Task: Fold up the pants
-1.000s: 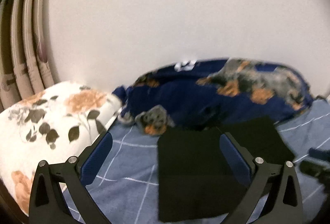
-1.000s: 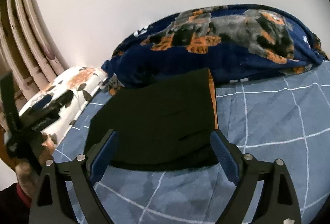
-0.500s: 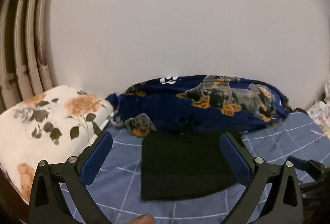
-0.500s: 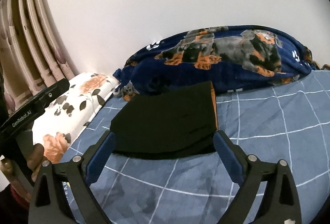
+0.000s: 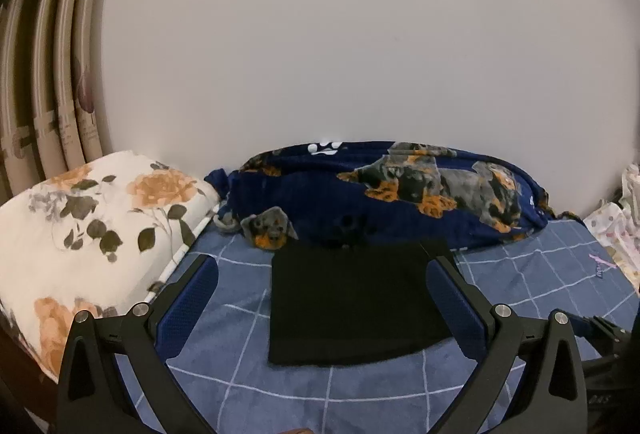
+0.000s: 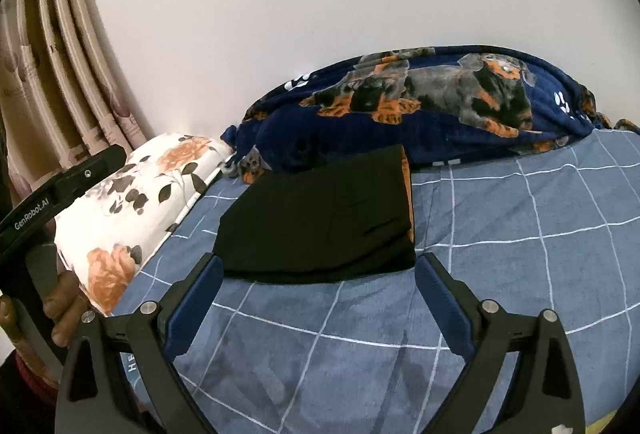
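The black pants (image 5: 352, 298) lie folded into a flat rectangle on the blue checked bed sheet (image 5: 532, 274). In the right wrist view the pants (image 6: 324, 222) show an orange lining strip along their right edge. My left gripper (image 5: 322, 274) is open and empty, held back from the pants and above the sheet. My right gripper (image 6: 320, 274) is open and empty, just short of the near edge of the pants. The left gripper's body (image 6: 48, 202) shows at the left of the right wrist view, held by a hand.
A navy dog-print blanket (image 5: 400, 194) lies bunched against the white wall behind the pants. A white floral pillow (image 5: 88, 226) sits at the left, with curtains (image 5: 44, 74) behind it. Pale patterned fabric (image 5: 616, 226) lies at the far right.
Both grippers have pulled back and up from the folded pants, which now look smaller and farther away. The pants have not moved. Both grippers stay open.
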